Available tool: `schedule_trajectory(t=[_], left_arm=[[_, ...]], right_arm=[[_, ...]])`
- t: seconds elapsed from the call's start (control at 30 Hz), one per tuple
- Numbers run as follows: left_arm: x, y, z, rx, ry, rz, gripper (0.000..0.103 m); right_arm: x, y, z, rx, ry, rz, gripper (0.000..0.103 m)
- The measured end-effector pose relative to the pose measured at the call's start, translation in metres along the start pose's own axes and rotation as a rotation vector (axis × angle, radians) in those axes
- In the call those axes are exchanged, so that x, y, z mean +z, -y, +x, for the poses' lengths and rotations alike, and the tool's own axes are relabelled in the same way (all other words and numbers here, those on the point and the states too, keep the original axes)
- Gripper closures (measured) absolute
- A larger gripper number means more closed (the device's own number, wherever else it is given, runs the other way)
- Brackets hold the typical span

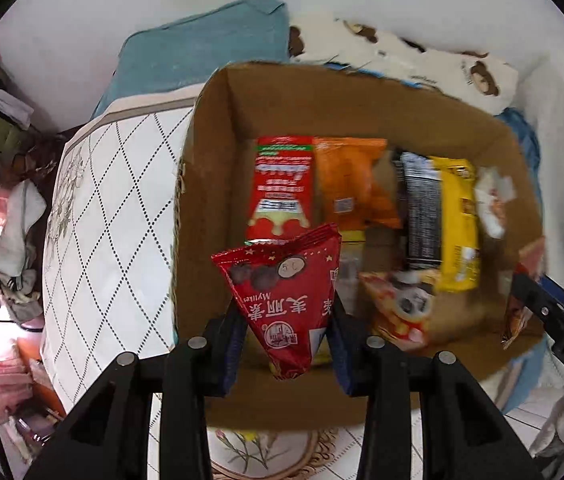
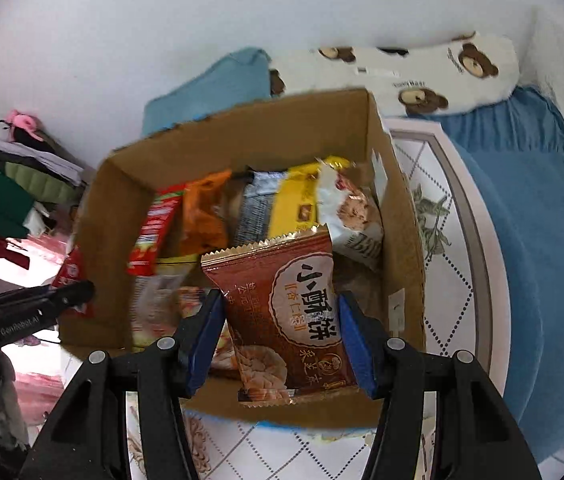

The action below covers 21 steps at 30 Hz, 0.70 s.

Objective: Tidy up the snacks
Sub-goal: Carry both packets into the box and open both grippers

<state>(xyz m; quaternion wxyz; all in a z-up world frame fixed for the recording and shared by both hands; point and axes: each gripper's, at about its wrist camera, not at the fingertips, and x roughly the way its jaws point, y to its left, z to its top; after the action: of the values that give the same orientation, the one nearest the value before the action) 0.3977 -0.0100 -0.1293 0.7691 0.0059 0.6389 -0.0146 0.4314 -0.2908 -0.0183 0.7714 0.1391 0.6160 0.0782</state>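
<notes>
Left wrist view: our left gripper is clamped on a red Mylikes pouch, jaws pinching its lower half from both sides, top fanning out above. It hangs over the near-left part of the cardboard box, which sits on a quilted mattress. Inside, packets stand in a rough row along the far side: a red packet, an orange packet, a black-and-silver packet, a yellow packet. More wrappers lie loose on the box floor nearer us. View is a bit blurred, so fine detail is unclear.

Right wrist view: our right gripper is clamped on a brown biscuit packet, jaws on its two side edges, over the near-right part of the box, w/ a white cookie packet behind it. The other gripper shows at the left edge, near the box's left wall.

Judgement: we're at the drop-in step, both packets still to be placed. To do it well, we'd lower each into a free gap beside the standing row, keep the packets upright so they line up w/ the rest, avoid catching the box rim, and part the jaws only once the packet is low. Go one hand at a time so the grippers don't collide over the box.
</notes>
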Motion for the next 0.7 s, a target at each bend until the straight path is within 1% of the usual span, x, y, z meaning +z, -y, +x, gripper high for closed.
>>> schedule_trajectory(t=[0.03,0.07,0.1,0.13,0.17,0.2,0.23,0.27,0.3,0.33,0.5,0.7], left_arm=[[0.001,-0.002,0.005,0.003,-0.007,-0.011,0.068],[0.001,-0.005,0.007,-0.007,-0.014,-0.024,0.067],[0.001,-0.007,0.012,-0.023,-0.024,-0.043,0.066],[0.002,-0.009,0.014,-0.034,-0.032,-0.054,0.061],[0.002,-0.010,0.017,-0.046,-0.038,-0.067,0.049],[0.002,-0.009,0.018,-0.050,-0.039,-0.070,0.041],[0.001,-0.008,0.018,-0.051,-0.030,-0.066,0.023],[0.000,-0.006,0.018,-0.054,-0.022,-0.058,0.016],[-0.001,-0.004,0.017,-0.062,-0.016,-0.055,0.012],[-0.003,-0.001,0.017,-0.061,-0.014,-0.052,0.010],[-0.009,0.008,0.017,-0.049,-0.009,-0.048,0.010],[-0.024,0.012,0.006,-0.033,0.044,-0.060,0.010]], right_arm=[[0.000,0.002,0.007,-0.001,-0.017,0.004,0.043],[0.000,0.005,0.013,0.000,-0.027,0.019,0.041],[0.000,0.007,0.018,-0.004,-0.033,0.033,0.026],[-0.002,0.008,0.023,-0.019,-0.051,0.033,0.016],[-0.003,0.008,0.026,-0.029,-0.060,0.032,0.005],[-0.005,0.008,0.027,-0.032,-0.064,0.030,0.005],[-0.007,0.005,0.028,-0.044,-0.075,0.016,0.005],[-0.007,0.004,0.030,-0.055,-0.083,0.005,0.005],[-0.007,0.002,0.031,-0.057,-0.083,-0.003,0.004],[-0.008,0.000,0.032,-0.063,-0.081,-0.014,0.004],[-0.009,-0.007,0.033,-0.099,-0.076,-0.044,0.003],[-0.017,-0.017,0.025,-0.115,-0.059,-0.079,0.003]])
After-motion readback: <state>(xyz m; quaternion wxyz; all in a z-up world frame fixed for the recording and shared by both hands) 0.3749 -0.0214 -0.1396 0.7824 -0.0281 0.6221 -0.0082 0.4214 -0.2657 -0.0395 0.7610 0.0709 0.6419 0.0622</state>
